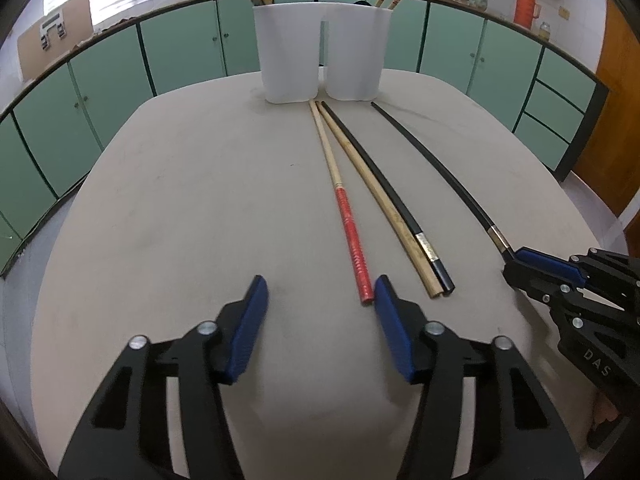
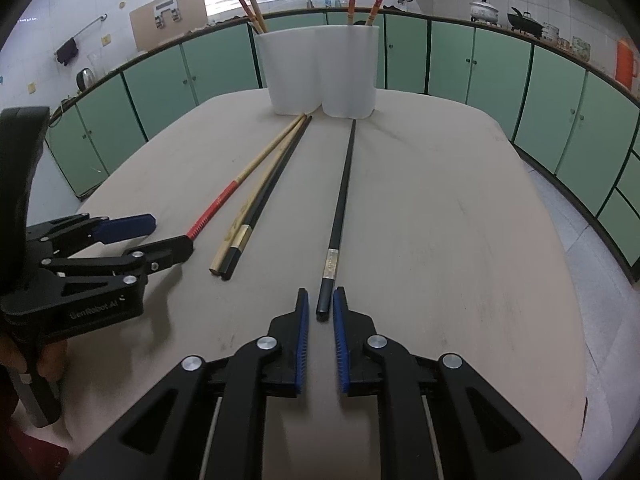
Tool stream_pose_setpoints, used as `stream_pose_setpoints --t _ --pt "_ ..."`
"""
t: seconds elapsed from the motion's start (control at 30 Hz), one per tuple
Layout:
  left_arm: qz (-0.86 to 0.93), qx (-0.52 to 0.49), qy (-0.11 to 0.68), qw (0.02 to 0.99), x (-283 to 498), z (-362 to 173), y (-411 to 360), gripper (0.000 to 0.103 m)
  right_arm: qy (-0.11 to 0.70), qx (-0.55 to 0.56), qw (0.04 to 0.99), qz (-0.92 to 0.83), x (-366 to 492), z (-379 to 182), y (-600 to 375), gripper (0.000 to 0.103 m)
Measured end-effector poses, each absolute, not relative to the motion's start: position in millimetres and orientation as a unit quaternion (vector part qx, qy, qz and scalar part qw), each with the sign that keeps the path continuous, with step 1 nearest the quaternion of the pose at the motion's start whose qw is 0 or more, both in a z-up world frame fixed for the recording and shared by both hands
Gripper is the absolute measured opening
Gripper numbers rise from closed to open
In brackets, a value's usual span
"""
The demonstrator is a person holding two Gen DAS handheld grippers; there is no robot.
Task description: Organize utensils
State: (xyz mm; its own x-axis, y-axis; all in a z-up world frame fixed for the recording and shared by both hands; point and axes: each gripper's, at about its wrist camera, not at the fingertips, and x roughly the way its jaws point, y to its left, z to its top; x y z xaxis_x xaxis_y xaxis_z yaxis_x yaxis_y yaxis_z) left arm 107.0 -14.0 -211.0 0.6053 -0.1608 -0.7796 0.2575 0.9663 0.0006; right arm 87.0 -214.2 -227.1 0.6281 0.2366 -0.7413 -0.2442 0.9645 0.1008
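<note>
Several chopsticks lie lengthwise on the beige table (image 1: 180,200). The lone black chopstick (image 2: 342,192) on the right has its near end between the pads of my right gripper (image 2: 321,300), which is shut on it. This gripper (image 1: 512,260) also shows at the right edge of the left wrist view. My left gripper (image 1: 320,292) stands open. The butt of the red-handled chopstick (image 1: 348,224) sits just inside its right finger, and the left pad is well clear. A bamboo chopstick (image 1: 372,188) and a second black one (image 1: 386,188) lie side by side between the two grippers.
A white two-compartment holder (image 1: 320,52) stands at the table's far end with several chopsticks upright in it. Green cabinets run around the room behind. A hand (image 2: 44,364) holds the left gripper's handle at the left edge of the right wrist view.
</note>
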Motion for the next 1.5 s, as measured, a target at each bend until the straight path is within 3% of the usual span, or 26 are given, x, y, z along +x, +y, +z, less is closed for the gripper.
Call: stream_pose_setpoints --t 0.27,0.53,0.7,1.1,1.5 --pt "-0.145 0.065 0.425 0.891 104.4 -211.1 -27.6 0.007 0.409 -0.001 0.903 0.132 87.1 -227.4 -214.5 0.013" --pt "-0.137 0.059 0.419 0.896 104.2 -205.9 -24.2 0.006 0.404 0.009 0.906 0.124 84.7 -223.2 -219.2 0.008" --pt "-0.131 0.068 0.383 0.912 96.4 -175.6 -18.5 0.006 0.385 0.005 0.914 0.124 80.0 -202.6 -224.3 0.007" --pt "-0.136 0.06 0.274 0.95 76.0 -81.0 -12.3 0.005 0.3 -0.008 0.945 0.127 72.9 -113.0 -241.2 0.007" --pt "-0.159 0.035 0.222 0.961 98.8 -17.6 -16.1 0.005 0.245 0.02 0.955 0.163 110.2 -41.1 -250.4 0.007"
